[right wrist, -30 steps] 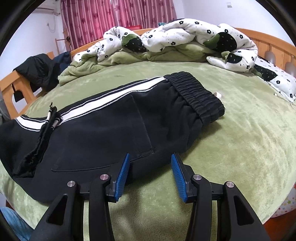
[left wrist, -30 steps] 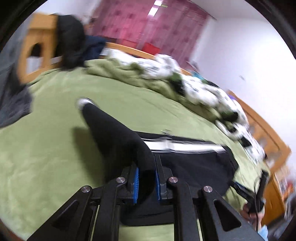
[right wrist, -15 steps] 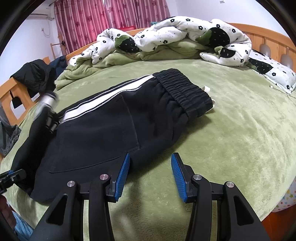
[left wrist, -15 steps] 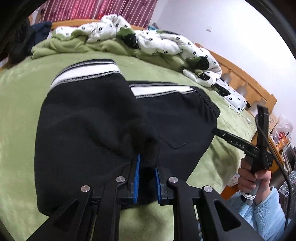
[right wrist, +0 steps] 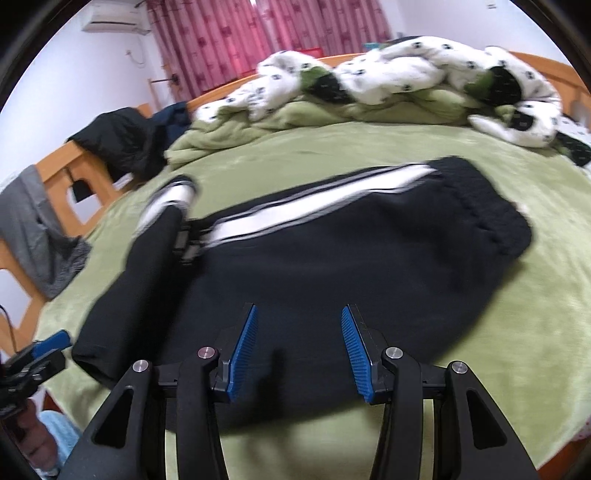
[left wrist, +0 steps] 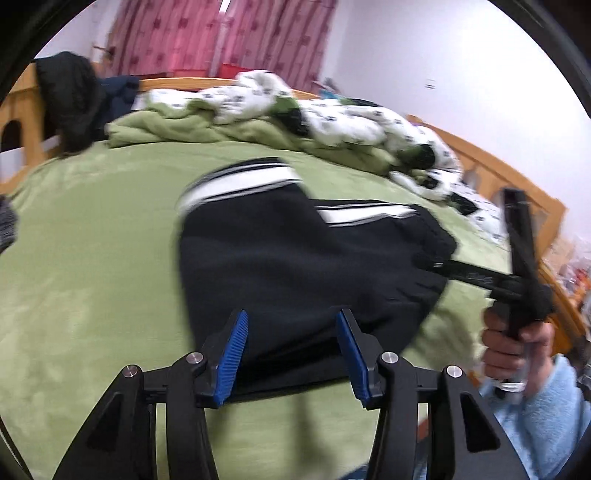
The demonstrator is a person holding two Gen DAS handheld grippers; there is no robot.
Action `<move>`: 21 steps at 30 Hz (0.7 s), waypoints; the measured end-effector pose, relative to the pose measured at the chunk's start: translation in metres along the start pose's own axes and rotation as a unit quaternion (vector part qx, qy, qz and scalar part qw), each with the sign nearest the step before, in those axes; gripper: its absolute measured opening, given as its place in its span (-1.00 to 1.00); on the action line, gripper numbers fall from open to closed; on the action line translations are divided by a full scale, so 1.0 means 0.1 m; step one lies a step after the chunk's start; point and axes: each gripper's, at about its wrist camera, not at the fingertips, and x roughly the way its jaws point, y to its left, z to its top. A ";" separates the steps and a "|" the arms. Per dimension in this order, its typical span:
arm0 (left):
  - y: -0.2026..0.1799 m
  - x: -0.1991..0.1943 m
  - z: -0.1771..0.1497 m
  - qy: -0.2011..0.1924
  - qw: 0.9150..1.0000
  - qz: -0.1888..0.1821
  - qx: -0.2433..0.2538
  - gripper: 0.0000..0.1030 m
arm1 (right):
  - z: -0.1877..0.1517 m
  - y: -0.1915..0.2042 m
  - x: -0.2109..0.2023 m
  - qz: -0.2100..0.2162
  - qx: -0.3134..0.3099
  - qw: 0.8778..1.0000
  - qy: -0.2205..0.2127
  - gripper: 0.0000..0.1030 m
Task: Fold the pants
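A green blanket (right wrist: 517, 295) covers the bed; a spotted duvet (right wrist: 406, 70) is heaped at its far side, pink curtains (right wrist: 266, 33) are hung behind

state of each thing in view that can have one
left claw: open, empty
right claw: open, empty
black pants: folded over, flat on green bedsheet
floral quilt: bunched at the bed's far side
curtains: closed

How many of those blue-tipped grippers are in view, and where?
2, both open over the black pants: the left gripper above their folded end, the right gripper nearer the waistband.
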 end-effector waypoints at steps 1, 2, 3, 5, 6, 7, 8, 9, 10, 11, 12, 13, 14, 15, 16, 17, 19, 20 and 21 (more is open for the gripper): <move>0.07 0.01 -0.01 0.003 1.000 0.014 -0.006 -0.08 | 0.00 0.09 0.03 0.013 0.000 1.000 0.004 -0.09; 0.21 0.02 -0.02 0.009 0.999 0.034 -0.017 -0.08 | 0.01 0.17 0.05 0.026 0.002 1.000 0.007 -0.09; 0.28 0.03 -0.02 0.012 0.999 0.043 -0.025 -0.08 | 0.00 0.28 0.09 0.042 0.004 0.999 0.012 -0.09; 0.48 0.07 -0.05 0.016 0.997 0.069 -0.043 -0.08 | 0.00 0.44 0.14 0.064 0.004 0.998 0.021 -0.09; 0.54 0.08 -0.06 0.016 0.995 0.081 -0.046 -0.08 | -0.01 0.51 0.16 0.071 0.004 0.997 0.024 -0.09; 0.59 0.10 -0.07 0.017 0.994 0.095 -0.049 -0.08 | -0.02 0.58 0.17 0.077 0.002 0.997 0.027 -0.09; 0.68 0.12 -0.10 0.021 0.992 0.115 -0.054 -0.08 | -0.03 0.65 0.19 0.082 0.000 0.996 0.029 -0.09; 0.72 0.16 -0.10 0.024 0.991 0.120 -0.059 -0.08 | -0.04 0.72 0.22 0.086 -0.003 0.996 0.032 -0.09; 0.77 0.17 -0.12 0.028 0.990 0.122 -0.067 -0.08 | -0.04 0.76 0.23 0.084 -0.005 0.996 0.032 -0.09; 0.84 0.19 -0.12 0.033 0.988 0.126 -0.080 -0.08 | -0.04 0.81 0.24 0.081 -0.005 0.996 0.028 -0.09; 0.86 0.19 -0.12 0.036 0.987 0.130 -0.084 -0.08 | -0.04 0.83 0.24 0.084 -0.003 0.996 0.026 -0.09; 0.88 0.20 -0.11 0.036 0.987 0.134 -0.086 -0.08 | -0.04 0.85 0.24 0.090 0.000 0.996 0.028 -0.09; 0.90 0.19 -0.10 0.034 0.986 0.141 -0.085 -0.08 | -0.03 0.85 0.25 0.096 0.004 0.995 0.030 -0.09; 0.91 0.19 -0.09 0.030 0.984 0.152 -0.083 -0.08 | -0.01 0.85 0.25 0.102 0.007 0.994 0.031 -0.09; 0.93 0.19 -0.08 0.028 0.984 0.156 -0.083 -0.08 | -0.01 0.86 0.26 0.105 0.008 0.994 0.032 -0.09; 0.93 0.20 -0.08 0.029 0.983 0.159 -0.083 -0.08 | -0.01 0.88 0.27 0.108 0.008 0.994 0.032 -0.09; 0.95 0.24 -0.08 0.036 0.983 0.156 -0.090 -0.08 | -0.02 0.93 0.32 0.117 0.006 0.992 0.042 -0.09; 0.97 0.26 -0.08 0.041 0.982 0.156 -0.095 -0.08 | -0.02 0.96 0.34 0.118 0.006 0.992 0.047 -0.09; 0.98 0.30 -0.09 0.049 0.982 0.154 -0.102 -0.08 | -0.03 1.00 0.37 0.115 0.003 0.992 0.050 -0.12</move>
